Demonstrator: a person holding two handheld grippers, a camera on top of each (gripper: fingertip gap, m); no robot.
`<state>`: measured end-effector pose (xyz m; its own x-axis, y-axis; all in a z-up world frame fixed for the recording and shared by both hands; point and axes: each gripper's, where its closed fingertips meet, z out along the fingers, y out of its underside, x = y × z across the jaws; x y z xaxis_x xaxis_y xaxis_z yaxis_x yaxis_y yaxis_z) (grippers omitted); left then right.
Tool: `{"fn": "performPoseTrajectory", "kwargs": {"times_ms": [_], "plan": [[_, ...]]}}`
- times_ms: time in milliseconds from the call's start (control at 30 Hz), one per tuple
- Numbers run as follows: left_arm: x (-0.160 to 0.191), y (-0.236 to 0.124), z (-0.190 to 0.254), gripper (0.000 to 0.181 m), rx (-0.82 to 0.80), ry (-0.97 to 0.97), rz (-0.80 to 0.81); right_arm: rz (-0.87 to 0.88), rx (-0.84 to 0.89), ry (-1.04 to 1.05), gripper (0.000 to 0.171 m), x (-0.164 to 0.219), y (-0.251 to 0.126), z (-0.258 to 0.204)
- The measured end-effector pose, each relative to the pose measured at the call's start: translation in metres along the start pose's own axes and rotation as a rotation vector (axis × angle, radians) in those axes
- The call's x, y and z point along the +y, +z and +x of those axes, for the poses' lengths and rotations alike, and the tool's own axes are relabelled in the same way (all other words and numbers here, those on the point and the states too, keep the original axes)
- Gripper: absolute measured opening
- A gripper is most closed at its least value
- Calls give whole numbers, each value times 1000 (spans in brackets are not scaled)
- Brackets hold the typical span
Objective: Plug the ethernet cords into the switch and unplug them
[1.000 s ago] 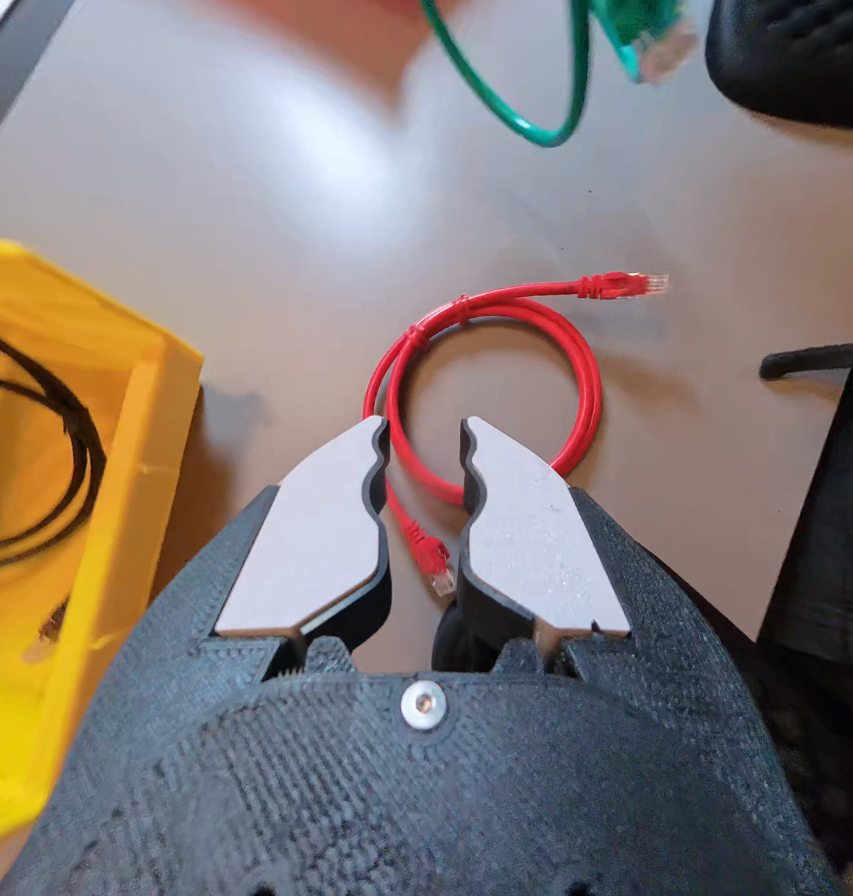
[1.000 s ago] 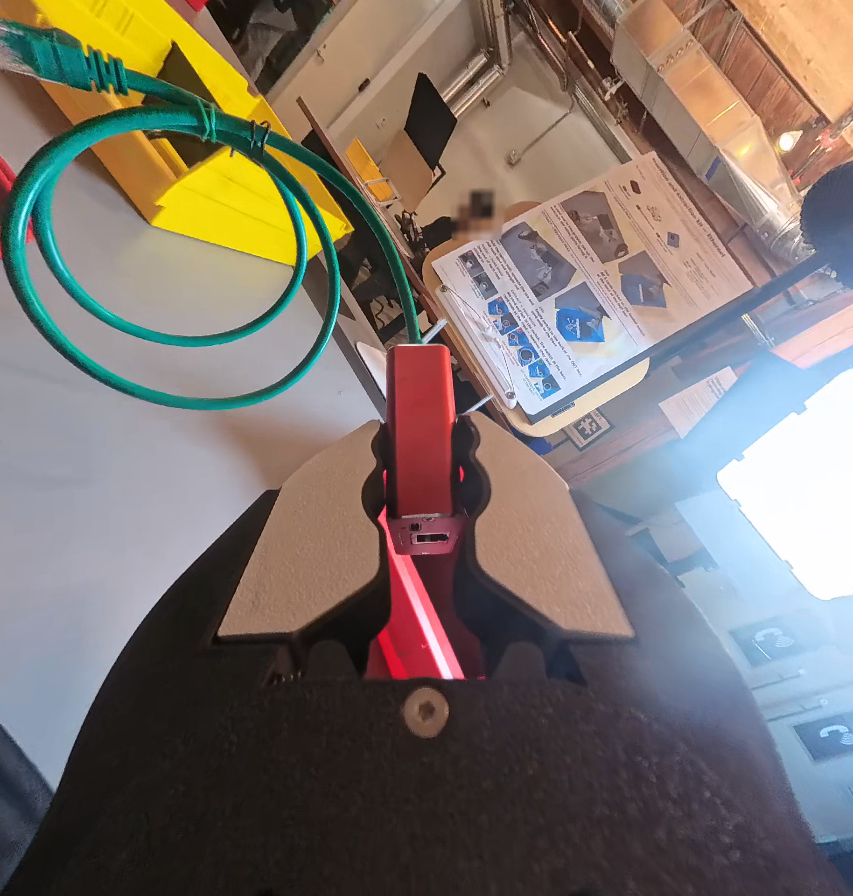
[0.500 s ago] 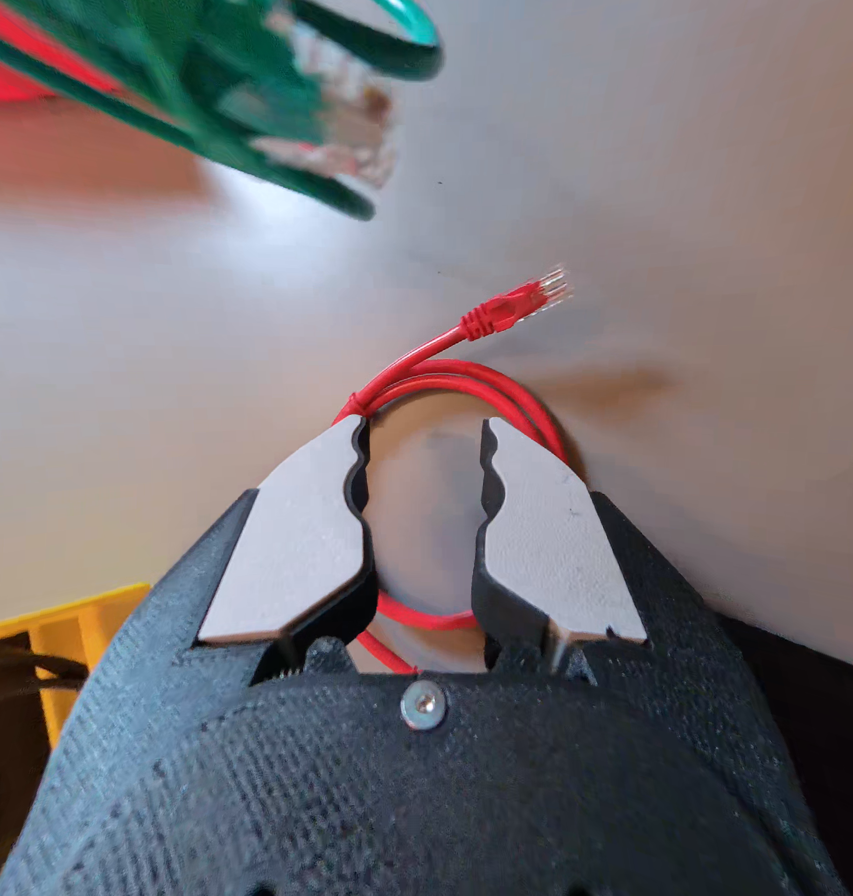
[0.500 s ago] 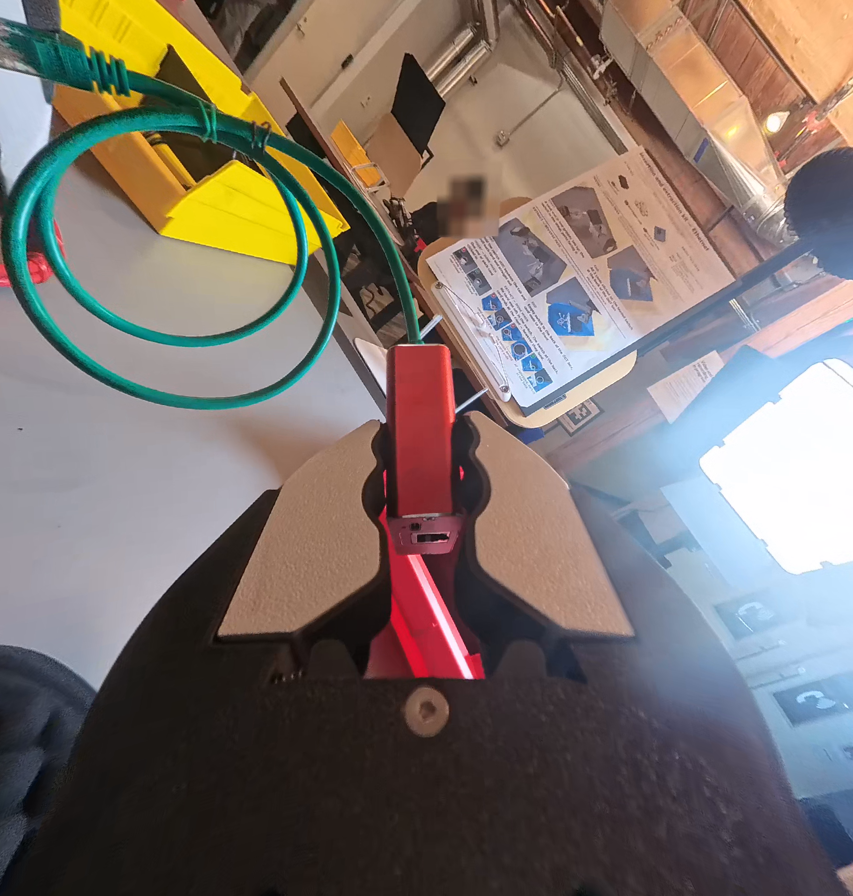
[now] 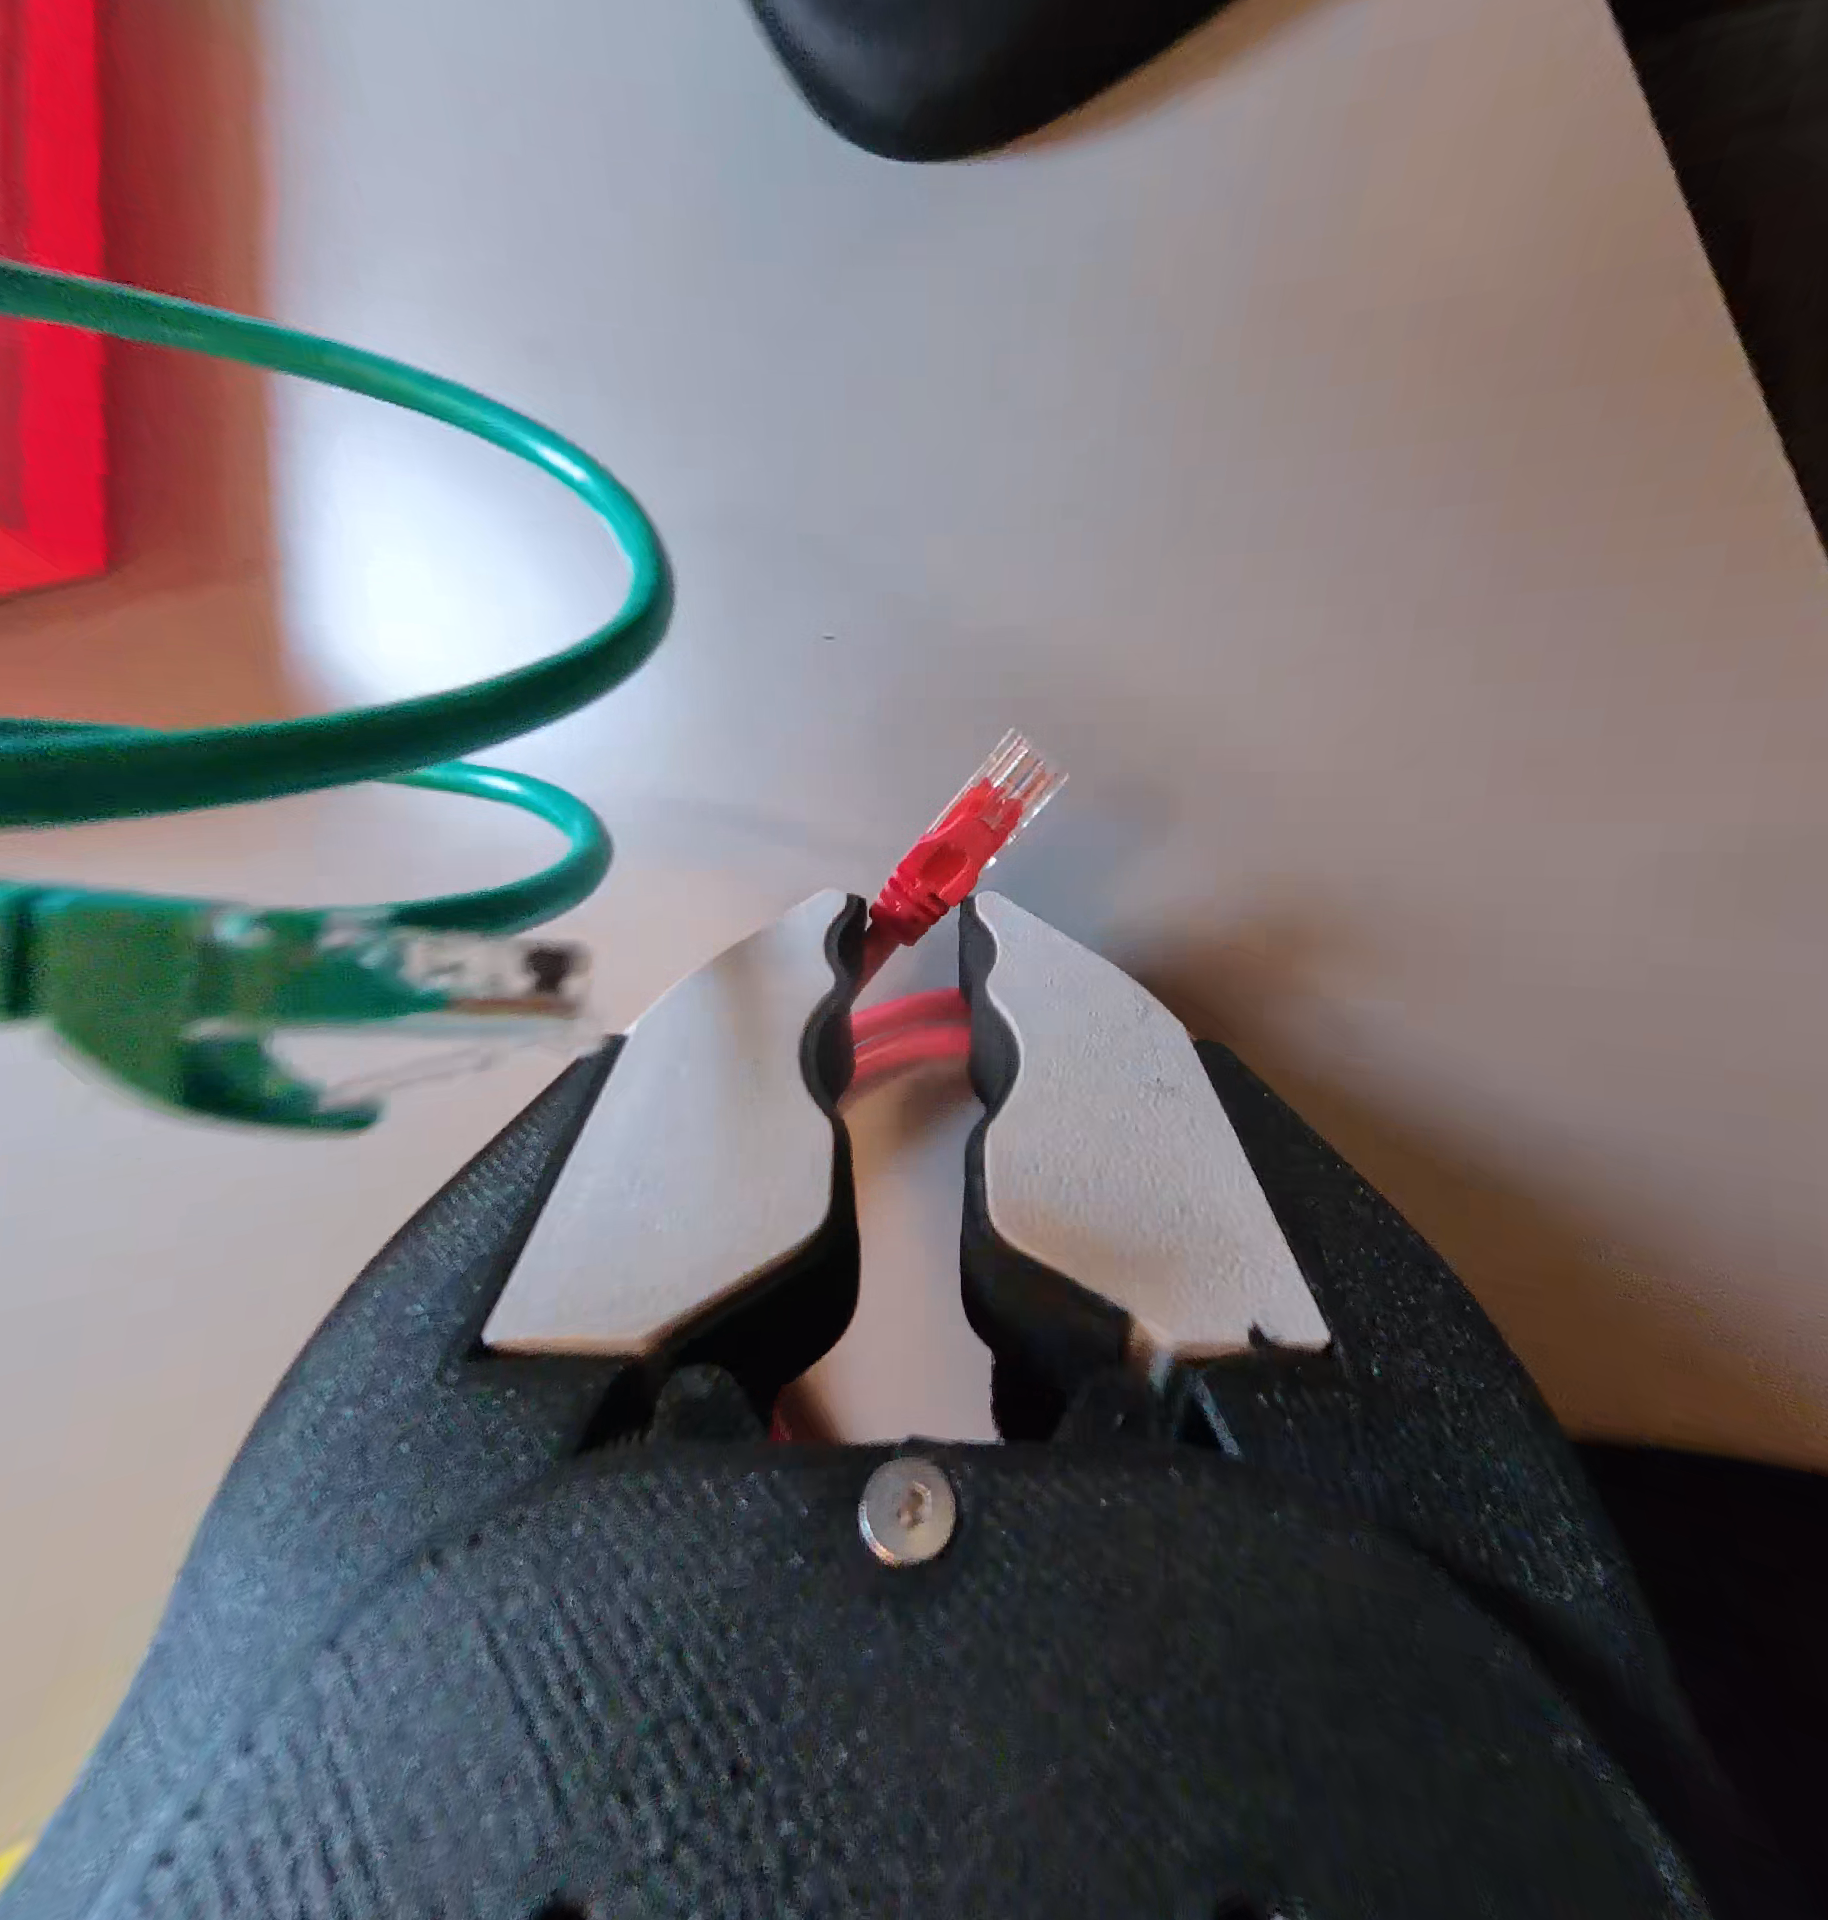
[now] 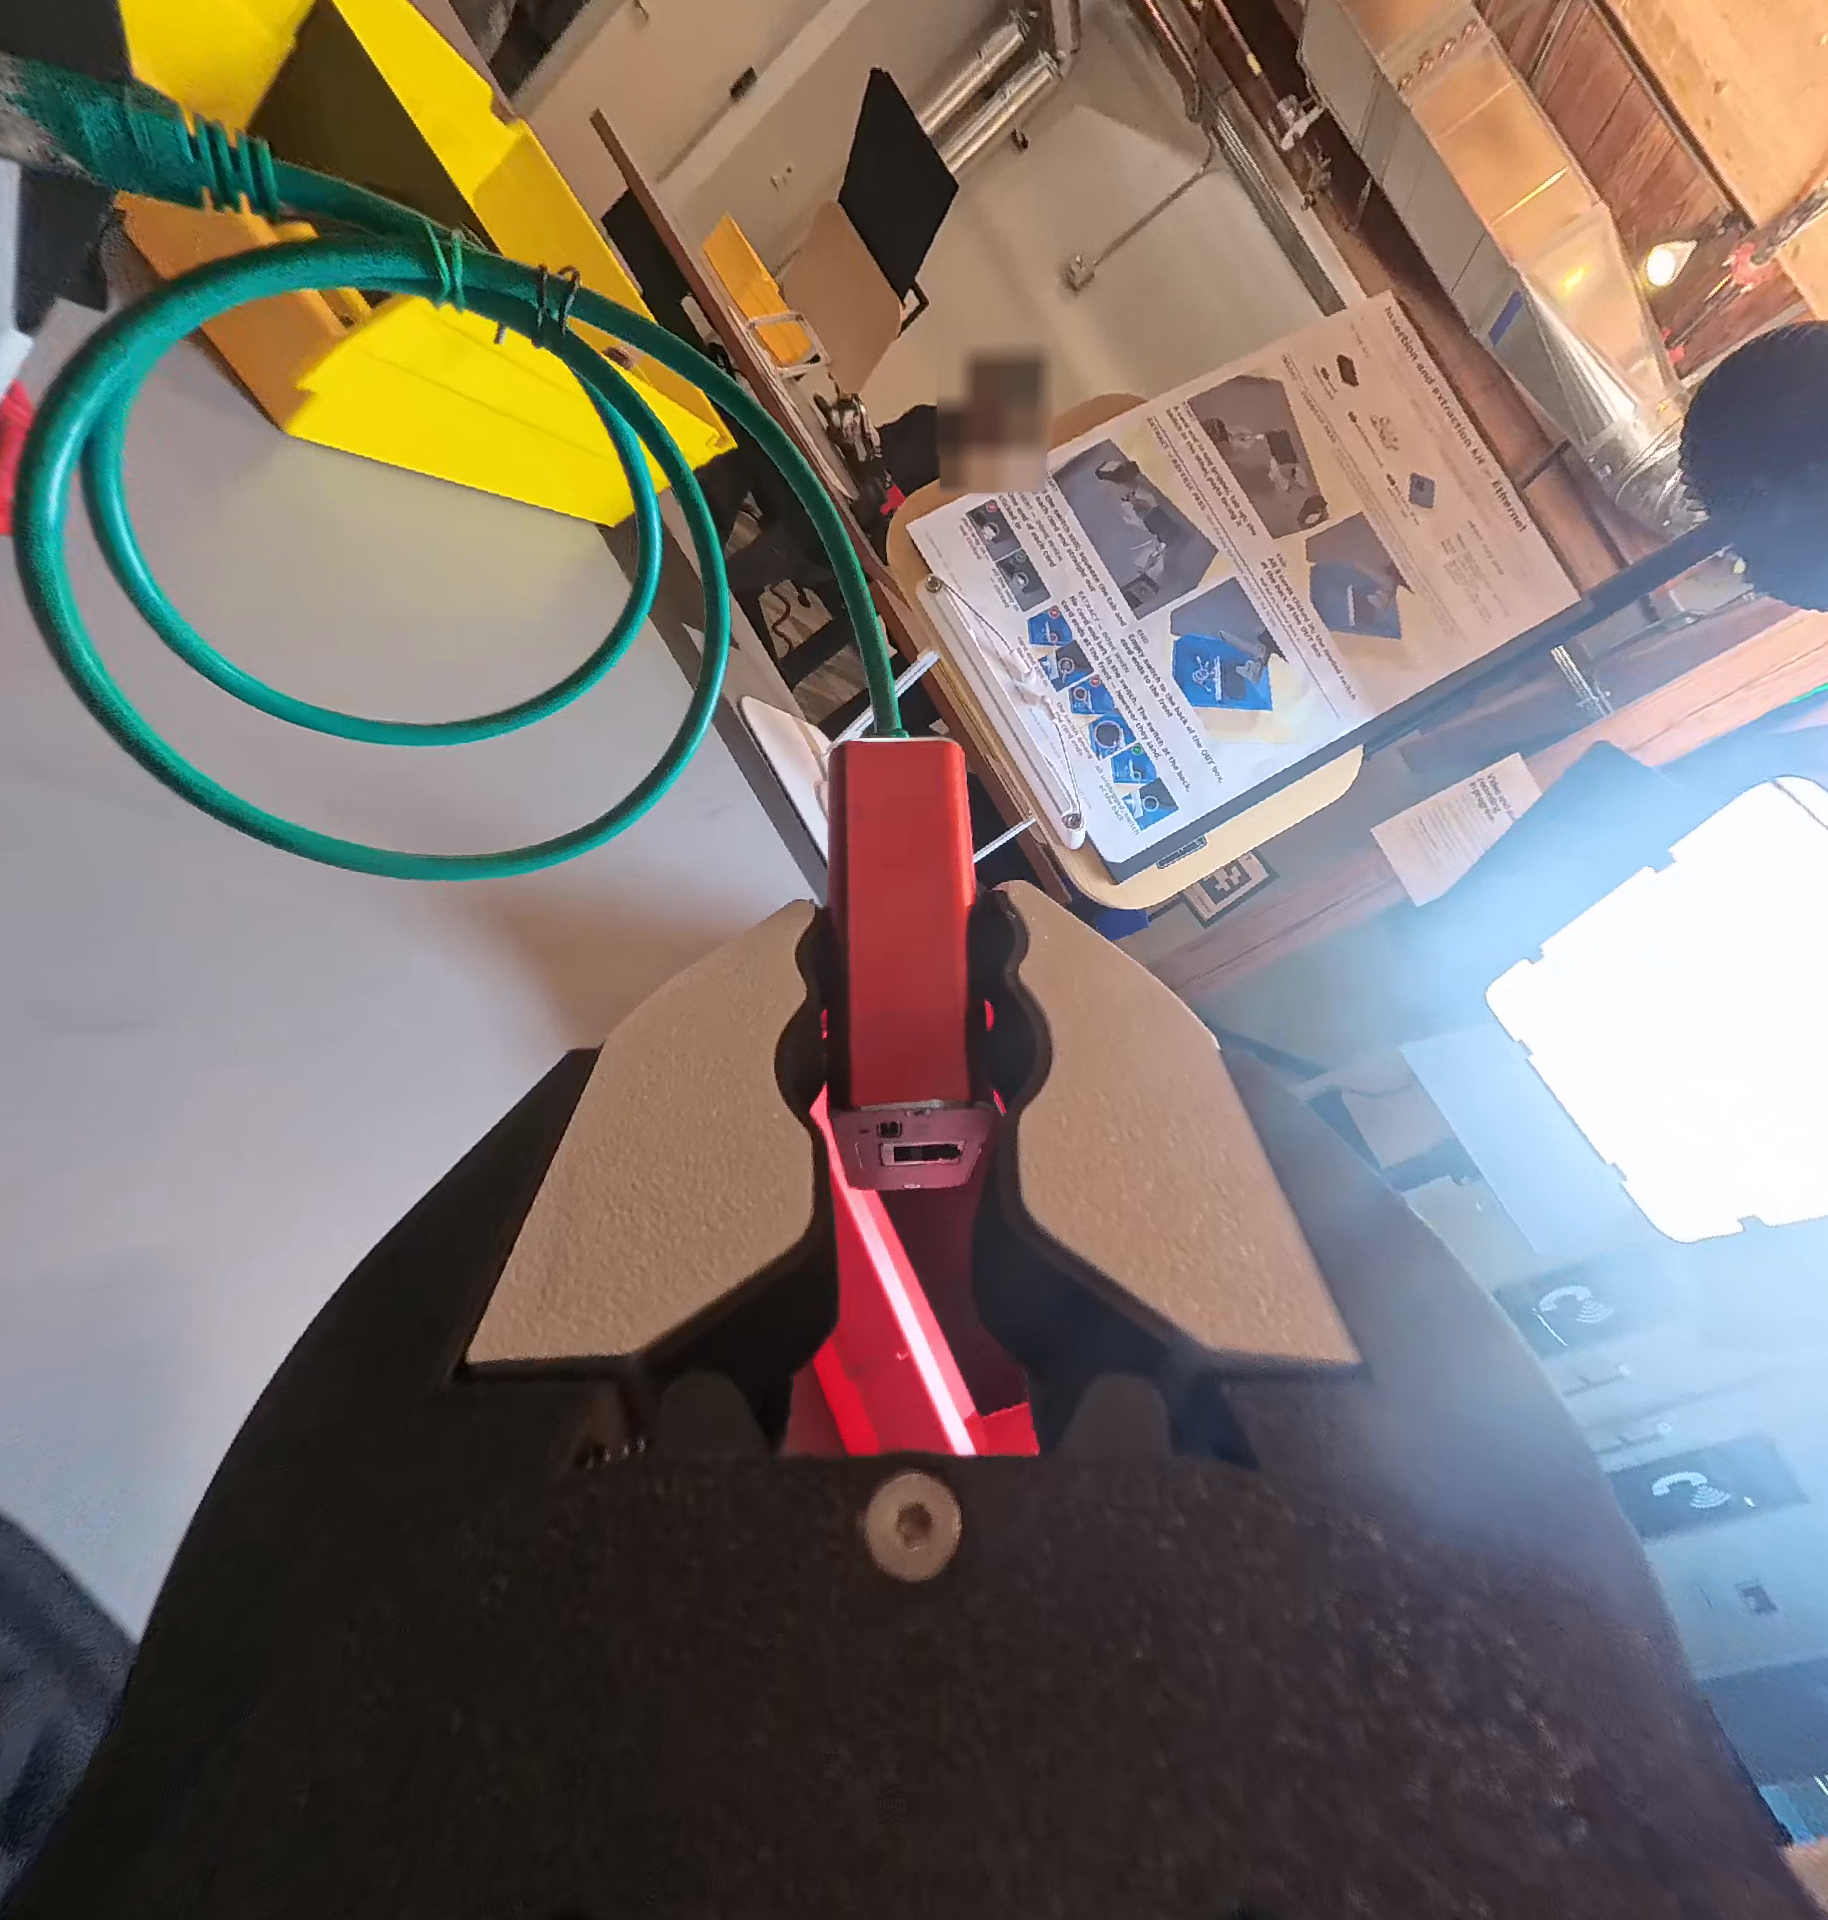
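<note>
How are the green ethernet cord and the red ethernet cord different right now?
The green ethernet cord hangs in the air, one end plugged into the red box-shaped switch held by the right claw; the red ethernet cord has its free plug at the left claw's tips, connected to nothing. Both are short coiled cords with clear plugs.

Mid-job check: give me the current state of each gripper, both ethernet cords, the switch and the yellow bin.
left gripper: fingers close on either side of the red cord's boot, gap visible; grip not clear.
right gripper: shut on the switch.
switch: red, held off the table, green cord plugged into its far end.
green cord: coiled and tied, hanging in air, other plug free.
red cord: coiled, plug tilted up, unplugged.
yellow bin: on the table.
</note>
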<state>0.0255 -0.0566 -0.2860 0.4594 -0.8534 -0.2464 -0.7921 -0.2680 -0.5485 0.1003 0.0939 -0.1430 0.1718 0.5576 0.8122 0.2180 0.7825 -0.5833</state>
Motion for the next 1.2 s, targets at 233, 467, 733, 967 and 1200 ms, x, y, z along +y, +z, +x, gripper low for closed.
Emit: {"fn": "performPoseTrajectory", "kwargs": {"times_ms": [233, 467, 733, 967, 1200], "plan": [[15, -35, -28, 15, -42, -363, 82, 33, -9, -55, 26, -2, 8, 1], [47, -90, -46, 13, -57, -681, 122, 125, -87, -193, 26, -15, 16, -23], [14, -123, -46, 10, 9, -625, 6, 218, -255, -248, 26, -33, 36, -69], [-17, -68, -47, 10, 156, -567, -100, 229, -375, -271, 26, -34, 51, -101], [-12, -27, -39, 10, 253, -583, -187, 248, -437, -314, 26, -35, 40, -127]]}}
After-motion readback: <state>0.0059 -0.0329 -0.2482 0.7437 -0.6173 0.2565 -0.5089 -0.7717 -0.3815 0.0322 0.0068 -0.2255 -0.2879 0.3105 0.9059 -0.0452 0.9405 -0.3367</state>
